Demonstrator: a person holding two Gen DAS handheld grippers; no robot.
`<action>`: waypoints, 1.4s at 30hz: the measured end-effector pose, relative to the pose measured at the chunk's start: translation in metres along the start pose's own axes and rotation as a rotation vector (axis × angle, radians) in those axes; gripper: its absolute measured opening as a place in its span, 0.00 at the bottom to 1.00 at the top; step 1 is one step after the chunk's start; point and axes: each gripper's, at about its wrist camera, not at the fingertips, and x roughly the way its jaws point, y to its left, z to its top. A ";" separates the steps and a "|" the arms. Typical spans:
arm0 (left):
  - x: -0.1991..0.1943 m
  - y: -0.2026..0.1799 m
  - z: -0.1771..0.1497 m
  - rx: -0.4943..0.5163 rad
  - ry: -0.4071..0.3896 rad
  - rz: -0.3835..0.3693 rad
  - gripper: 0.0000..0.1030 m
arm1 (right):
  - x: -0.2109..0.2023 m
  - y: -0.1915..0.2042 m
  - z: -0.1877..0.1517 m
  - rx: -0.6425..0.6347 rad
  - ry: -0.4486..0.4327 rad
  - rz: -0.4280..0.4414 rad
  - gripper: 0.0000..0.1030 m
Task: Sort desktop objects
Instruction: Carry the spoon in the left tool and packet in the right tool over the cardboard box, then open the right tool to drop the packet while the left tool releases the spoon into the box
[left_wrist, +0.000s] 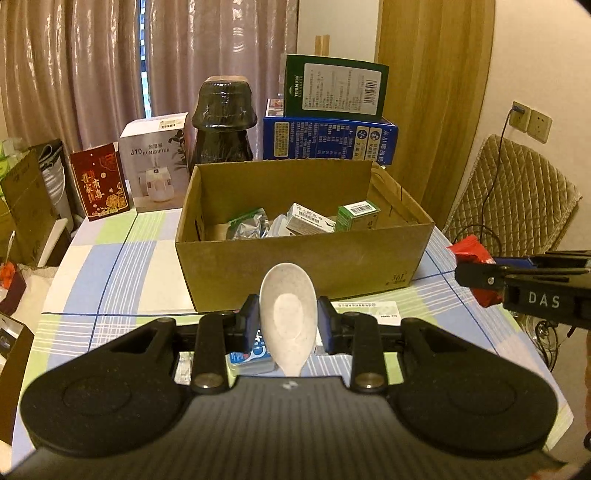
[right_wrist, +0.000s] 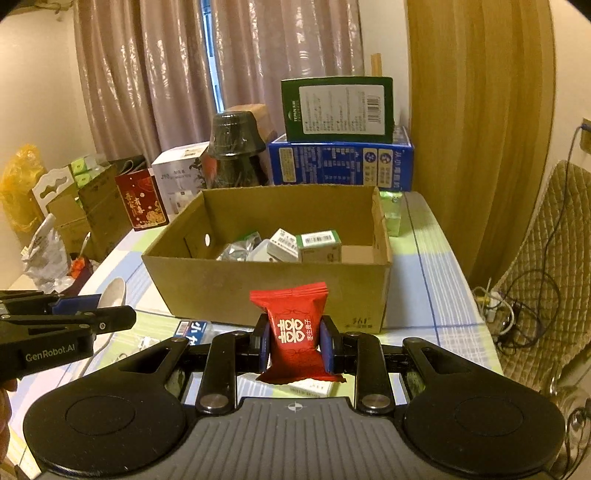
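Here — spoon (left_wrist: 287, 317), red packet (right_wrist: 294, 338) — both gripped

Curtains (left_wrist: 74, 74), perhaps quilted chair (left_wrist: 517, 192).

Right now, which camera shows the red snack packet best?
The right wrist view: the red snack packet sits centred and unblocked, print readable, clamped in the right gripper. The left wrist view shows only red slivers at its right edge, behind that gripper.

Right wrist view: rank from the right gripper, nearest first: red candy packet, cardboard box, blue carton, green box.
1. Red candy packet, clamped in the right gripper.
2. Cardboard box, just ahead on the table.
3. Blue carton, behind the cardboard box.
4. Green box, on top of the blue carton; depth nearly equal.
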 end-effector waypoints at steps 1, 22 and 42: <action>0.002 0.002 0.004 -0.004 0.003 0.000 0.27 | 0.001 -0.001 0.004 -0.010 0.000 0.003 0.23; 0.078 0.042 0.144 -0.086 -0.004 -0.046 0.27 | 0.079 0.000 0.120 -0.050 0.002 0.110 0.23; 0.174 0.074 0.156 -0.077 0.004 -0.001 0.29 | 0.177 -0.004 0.122 -0.011 0.059 0.130 0.24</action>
